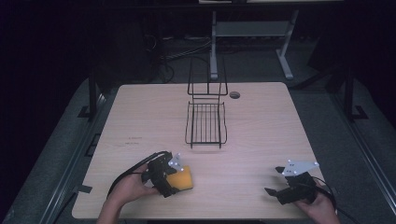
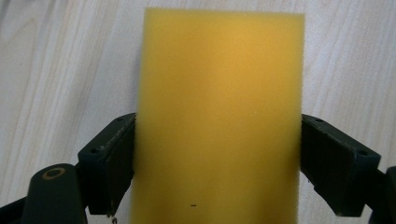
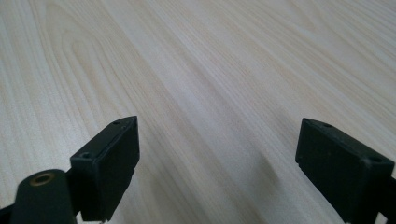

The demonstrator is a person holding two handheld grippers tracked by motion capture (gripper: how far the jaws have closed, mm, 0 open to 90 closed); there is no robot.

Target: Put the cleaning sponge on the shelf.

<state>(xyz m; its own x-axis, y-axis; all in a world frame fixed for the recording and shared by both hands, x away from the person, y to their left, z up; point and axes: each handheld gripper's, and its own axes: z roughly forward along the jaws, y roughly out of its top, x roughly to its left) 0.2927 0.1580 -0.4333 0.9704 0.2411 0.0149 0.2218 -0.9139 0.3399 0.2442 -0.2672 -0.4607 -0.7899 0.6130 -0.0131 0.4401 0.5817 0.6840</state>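
Note:
A yellow sponge lies flat on the wooden table near its front left. My left gripper is open around it. In the left gripper view the sponge fills the gap, and both pads sit against its long sides without squeezing it. At the front right, my right gripper rests low over bare wood. In the right gripper view its jaws stand wide open with nothing between them.
A black wire rack with a tall back frame stands at the table's middle back. A small round cable hole lies just to its right. Dark floor and a white desk frame lie beyond the far edge.

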